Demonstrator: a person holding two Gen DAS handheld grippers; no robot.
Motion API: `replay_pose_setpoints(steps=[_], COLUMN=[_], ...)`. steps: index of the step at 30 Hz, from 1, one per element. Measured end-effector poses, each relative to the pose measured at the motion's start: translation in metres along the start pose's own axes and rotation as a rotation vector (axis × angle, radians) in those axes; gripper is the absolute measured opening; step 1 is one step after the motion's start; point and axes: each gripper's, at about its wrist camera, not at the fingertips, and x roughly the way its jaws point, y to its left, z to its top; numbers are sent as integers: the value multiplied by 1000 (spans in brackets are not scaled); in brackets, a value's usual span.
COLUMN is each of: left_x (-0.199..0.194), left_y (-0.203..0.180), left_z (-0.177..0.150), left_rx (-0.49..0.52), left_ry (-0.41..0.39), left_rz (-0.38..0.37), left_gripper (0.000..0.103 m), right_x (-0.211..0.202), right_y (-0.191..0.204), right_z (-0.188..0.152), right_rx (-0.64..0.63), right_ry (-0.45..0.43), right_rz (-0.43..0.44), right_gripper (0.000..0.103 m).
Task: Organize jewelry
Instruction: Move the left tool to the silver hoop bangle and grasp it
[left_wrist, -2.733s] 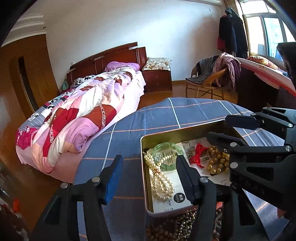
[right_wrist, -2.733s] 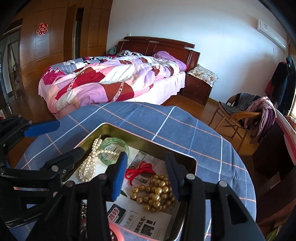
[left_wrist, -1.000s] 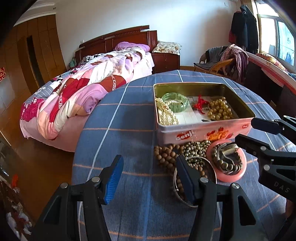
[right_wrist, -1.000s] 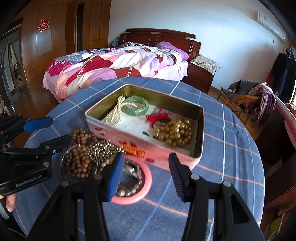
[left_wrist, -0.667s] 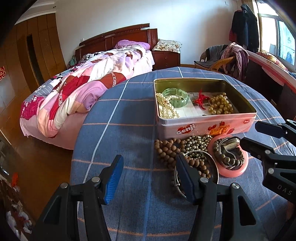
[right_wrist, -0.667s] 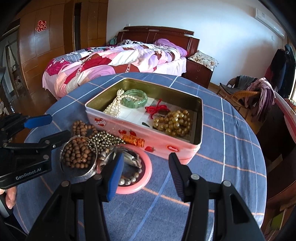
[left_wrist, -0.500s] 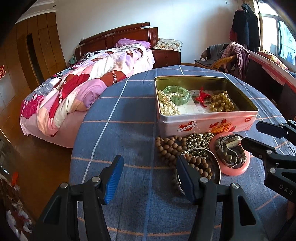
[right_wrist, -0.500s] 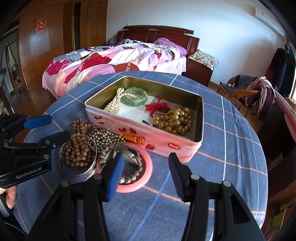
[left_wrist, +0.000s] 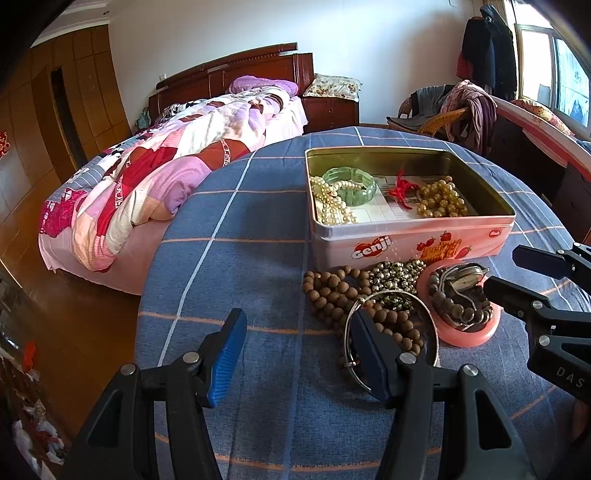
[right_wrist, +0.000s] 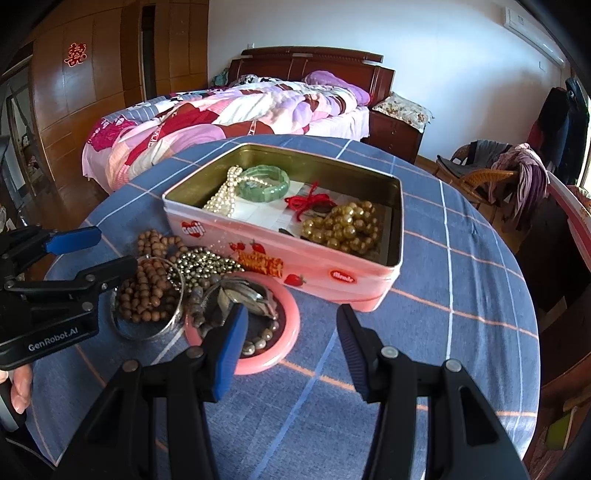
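My left gripper (left_wrist: 297, 349) and right gripper (right_wrist: 290, 347) both hang released, holding nothing. One tin (right_wrist: 295, 264) sits centre frame. The loose pile lies at its near wall: wooden beads (left_wrist: 332, 291), bangle (left_wrist: 352, 363), pink ring (right_wrist: 286, 341) lower left, nearest my right.

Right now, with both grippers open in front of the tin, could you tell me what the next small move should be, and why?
Probably ease the left gripper forward over the wooden bead string. Its jaws stand open and empty, the beads lie loose on the cloth just ahead, outside the pink tin, which already holds other jewelry.
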Motion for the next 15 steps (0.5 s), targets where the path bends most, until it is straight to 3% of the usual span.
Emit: replay_pose_setpoints(steps=[10,15], left_x=[4,4], left_y=[1,-7], left_z=[-6,-4], left_rx=[-11,15], left_ry=[-3,-5], left_rz=[-42,-75], left_gripper=[59,38], right_x=[1,3], right_y=[-5,-7], right_z=[-3,-3], right_rx=[24,31], right_ry=[15,23], right_rz=[9,19], right_gripper=[55,55])
